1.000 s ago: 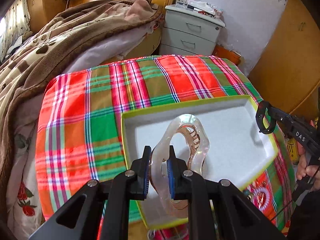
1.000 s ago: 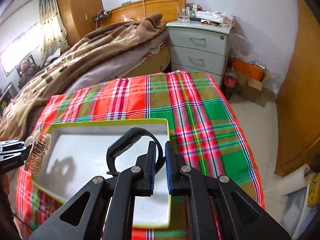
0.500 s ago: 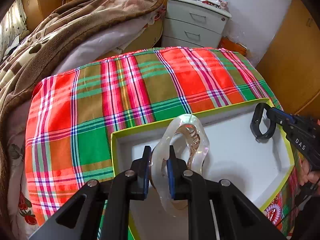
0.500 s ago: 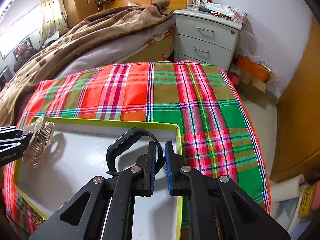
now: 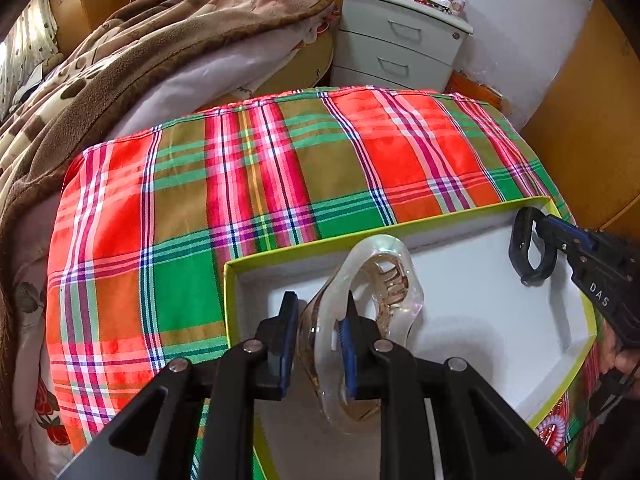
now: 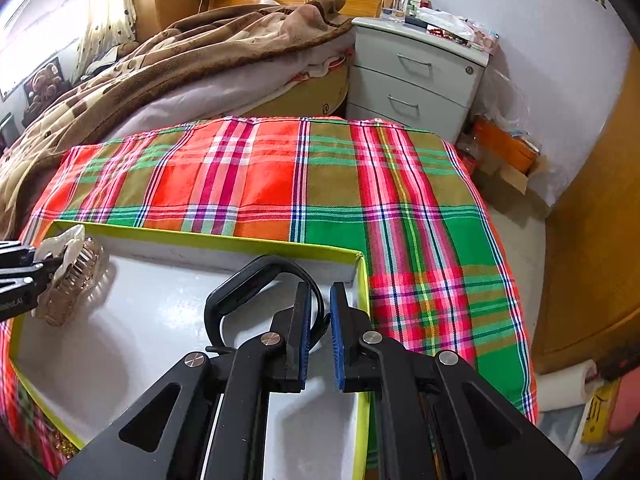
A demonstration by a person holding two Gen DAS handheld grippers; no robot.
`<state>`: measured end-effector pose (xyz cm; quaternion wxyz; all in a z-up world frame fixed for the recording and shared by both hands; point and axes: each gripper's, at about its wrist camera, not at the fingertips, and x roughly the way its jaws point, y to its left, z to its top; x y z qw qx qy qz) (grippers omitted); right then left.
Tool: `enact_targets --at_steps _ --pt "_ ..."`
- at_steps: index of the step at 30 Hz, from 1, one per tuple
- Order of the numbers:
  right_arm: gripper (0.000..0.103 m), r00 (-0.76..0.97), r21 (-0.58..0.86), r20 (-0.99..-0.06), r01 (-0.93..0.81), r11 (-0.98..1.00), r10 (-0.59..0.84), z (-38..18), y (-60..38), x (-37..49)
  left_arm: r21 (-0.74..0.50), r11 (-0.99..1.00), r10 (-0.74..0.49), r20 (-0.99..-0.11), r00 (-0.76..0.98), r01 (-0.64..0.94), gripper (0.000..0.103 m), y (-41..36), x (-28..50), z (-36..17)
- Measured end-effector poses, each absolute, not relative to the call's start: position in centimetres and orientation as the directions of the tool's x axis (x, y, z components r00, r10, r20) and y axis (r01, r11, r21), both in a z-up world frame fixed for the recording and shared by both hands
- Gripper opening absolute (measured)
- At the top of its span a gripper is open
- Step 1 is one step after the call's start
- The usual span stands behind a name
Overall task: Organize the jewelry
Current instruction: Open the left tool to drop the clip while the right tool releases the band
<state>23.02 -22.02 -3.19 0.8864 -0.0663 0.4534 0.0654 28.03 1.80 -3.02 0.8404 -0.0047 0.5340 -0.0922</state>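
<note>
A clear hair claw clip [image 5: 384, 256] with a gold-toned toothed insert lies between the pads of my left gripper [image 5: 318, 320], low over the near left corner of a white tray with a yellow-green rim [image 5: 440, 220]. The left jaws are opening: the left pad stands off the clip. In the right wrist view the clip [image 6: 76, 276] shows at the tray's [image 6: 200, 236] left end. My right gripper [image 6: 320, 312] is shut on a black loop band [image 6: 248, 276] and holds it over the tray's right corner. The band [image 5: 520, 240] also shows in the left wrist view.
The tray lies on a table under a red and green plaid cloth [image 5: 280, 160]. A bed with a brown blanket [image 5: 140, 40] stands behind on the left, a grey nightstand [image 5: 400, 40] at the back, a wooden wardrobe [image 5: 580, 120] on the right. Beaded pieces [image 5: 554, 436] lie beside the tray.
Both grippers came down closer over the tray. The left jaws have parted, and the left pad has come off the clip. The right gripper still holds the black band.
</note>
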Motion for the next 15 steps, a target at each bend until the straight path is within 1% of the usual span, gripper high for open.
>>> enact_targets --at_steps 4,10,12,15 --pt "0.01 0.581 -0.056 -0.812 -0.173 0.983 0.056 -3.2 -22.0 23.0 -0.1 0.984 -0.155 -0.897 0.414 0.15 0.026 1.9 28.1 -2.9" --pt "0.011 0.599 -0.044 -0.798 -0.178 0.983 0.073 -2.7 -21.9 22.7 -0.112 0.983 -0.165 -0.889 0.427 0.145 0.034 2.1 27.8 -2.4" --pt "0.012 0.608 -0.035 -0.79 -0.175 0.984 0.08 -2.4 -21.9 22.6 -0.121 0.983 -0.169 -0.888 0.428 0.137 0.036 2.3 27.7 -2.2" --pt "0.015 0.619 -0.027 -0.78 -0.17 0.985 0.086 -2.0 -22.0 22.4 -0.126 0.98 -0.183 -0.871 0.455 0.155 0.043 2.0 27.0 -1.4"
